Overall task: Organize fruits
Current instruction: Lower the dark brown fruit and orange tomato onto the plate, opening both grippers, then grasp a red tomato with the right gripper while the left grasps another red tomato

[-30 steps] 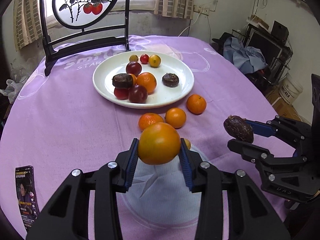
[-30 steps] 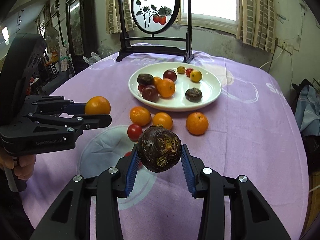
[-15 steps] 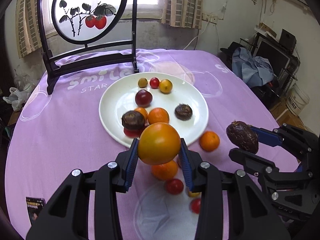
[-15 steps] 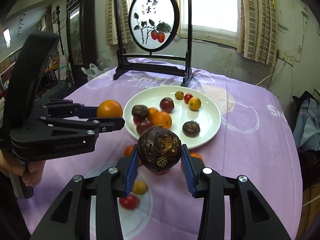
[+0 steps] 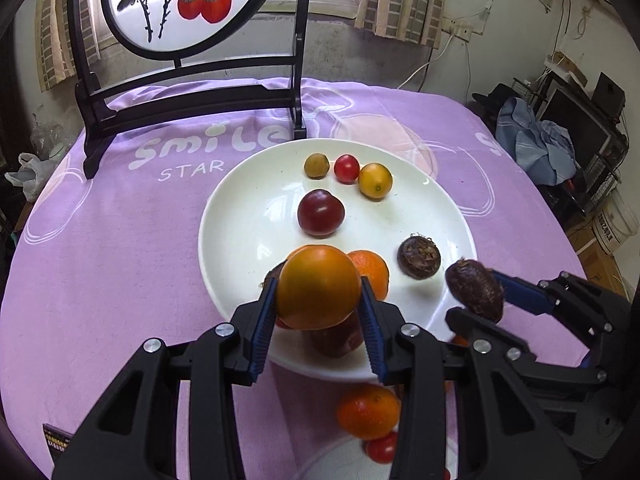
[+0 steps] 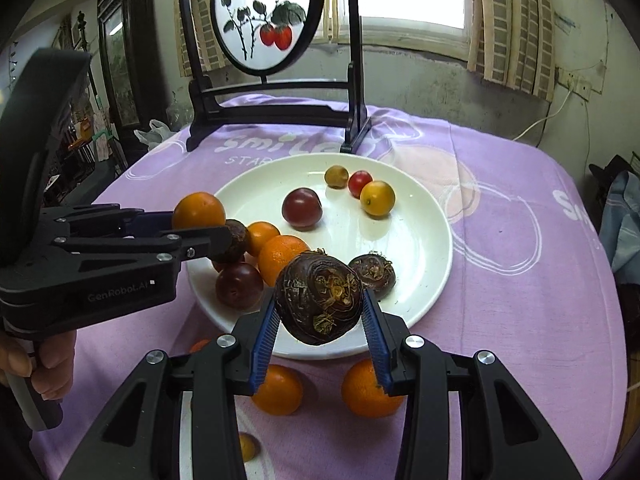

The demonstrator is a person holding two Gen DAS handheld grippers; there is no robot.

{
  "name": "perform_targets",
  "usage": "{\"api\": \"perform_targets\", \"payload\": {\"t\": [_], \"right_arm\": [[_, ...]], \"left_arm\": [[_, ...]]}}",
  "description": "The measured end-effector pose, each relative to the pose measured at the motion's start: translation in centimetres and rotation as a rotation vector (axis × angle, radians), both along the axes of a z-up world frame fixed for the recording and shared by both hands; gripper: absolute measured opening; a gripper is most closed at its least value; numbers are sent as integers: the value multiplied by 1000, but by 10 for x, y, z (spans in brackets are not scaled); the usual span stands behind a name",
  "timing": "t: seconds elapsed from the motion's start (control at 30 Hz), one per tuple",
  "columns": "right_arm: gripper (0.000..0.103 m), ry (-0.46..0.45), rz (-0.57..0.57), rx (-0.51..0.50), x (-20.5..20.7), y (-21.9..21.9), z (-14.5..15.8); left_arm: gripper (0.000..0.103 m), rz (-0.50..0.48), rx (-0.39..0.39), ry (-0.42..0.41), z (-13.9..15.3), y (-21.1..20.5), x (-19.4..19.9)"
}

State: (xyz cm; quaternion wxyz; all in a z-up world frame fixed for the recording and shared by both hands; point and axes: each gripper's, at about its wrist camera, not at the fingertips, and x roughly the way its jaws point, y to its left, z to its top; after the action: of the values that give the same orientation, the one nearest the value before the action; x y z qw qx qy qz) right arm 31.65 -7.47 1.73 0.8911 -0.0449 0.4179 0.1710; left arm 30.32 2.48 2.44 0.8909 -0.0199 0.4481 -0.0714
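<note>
My left gripper [image 5: 319,300] is shut on an orange tomato [image 5: 318,286], held over the near rim of the white plate [image 5: 240,216]. To its right, my right gripper [image 6: 319,312] is shut on a dark brown water chestnut [image 6: 319,298], also above the plate's near edge [image 6: 420,248]. On the plate lie a dark red plum [image 5: 320,213], a second water chestnut [image 5: 419,258], a tangerine [image 6: 282,258], a yellow fruit [image 5: 375,180], a cherry tomato [image 5: 346,168] and a small brown fruit [image 5: 316,165]. The left gripper [image 6: 208,226] hides some fruit beneath it.
Loose tangerines [image 6: 276,390] [image 6: 366,390] and a cherry tomato [image 5: 380,448] lie on the purple cloth [image 6: 520,280] just short of the plate. A black-framed round painted screen [image 6: 264,16] stands behind the plate. A small booklet [image 5: 56,438] lies at the near left edge.
Both grippers have travelled forward with their fruit, from over the loose tangerines to above the plate's near rim. The plate and screen now look much closer.
</note>
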Motion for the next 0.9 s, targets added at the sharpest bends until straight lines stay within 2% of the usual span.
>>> {"api": "perform_targets", "payload": {"t": [0.07,0.13,0.2,0.3,0.57,0.9], "right_arm": [[44,22,-11,15,6,-1,-6],[49,23,-23,38,8,-4,-8],[51,19,-23,37,6,-4,-7],[51,15,-11,26,0,-4,-6],[56,12,3,34,-31,-13,1],[59,-16,11,37,-76,-24,10]], "left_arm": [[39,12,1,7,-4,-1,6],[46,20,-6,12,-5,-2,9],[65,23,-10,-7,-1,-3,6],[66,22,-4,-33,5,-4,-1],[71,18,-48,-26,7,0,-34],[77,-23,-30,-32,2,-6,-94]]}}
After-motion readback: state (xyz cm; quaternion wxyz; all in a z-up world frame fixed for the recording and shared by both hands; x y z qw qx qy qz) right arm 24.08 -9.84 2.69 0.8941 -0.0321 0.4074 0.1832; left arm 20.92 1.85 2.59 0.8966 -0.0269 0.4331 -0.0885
